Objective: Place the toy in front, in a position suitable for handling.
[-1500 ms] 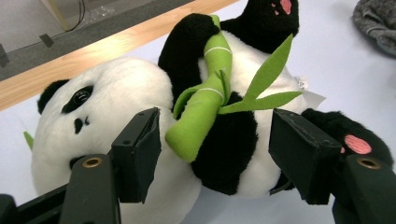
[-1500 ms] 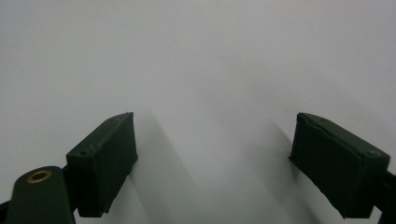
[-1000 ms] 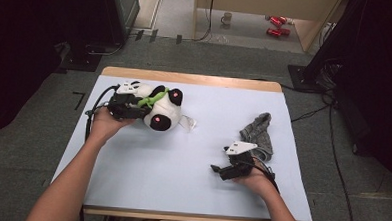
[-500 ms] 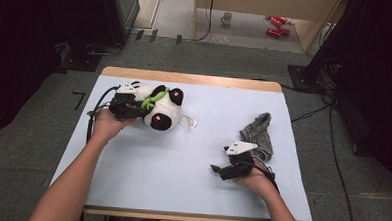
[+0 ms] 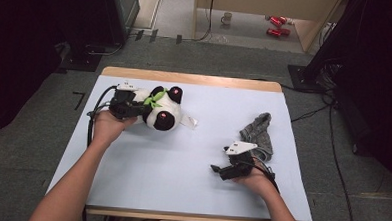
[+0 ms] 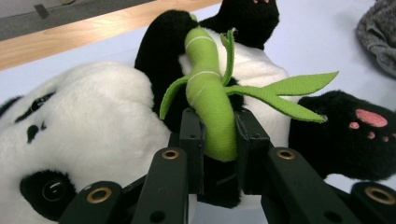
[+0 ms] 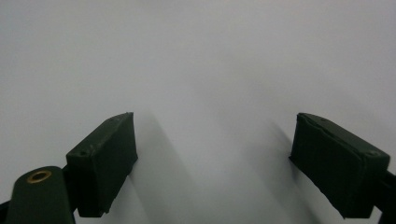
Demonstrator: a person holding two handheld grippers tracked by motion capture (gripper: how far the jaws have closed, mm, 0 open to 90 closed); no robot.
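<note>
Both jaws of the left hand-held gripper (image 6: 218,135) pinch the green bamboo stalk (image 6: 210,98).

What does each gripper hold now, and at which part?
The left gripper, whose jaws have just been closing, grips the panda toy by its green bamboo stalk, near the lower end. The right gripper is open over the table and holds nothing.

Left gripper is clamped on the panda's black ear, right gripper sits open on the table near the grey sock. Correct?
Not quite. The left gripper is clamped on the green bamboo stalk sewn to the panda, not its ear; the left gripper view shows it. The right gripper does sit open on the table near the grey sock.
</note>
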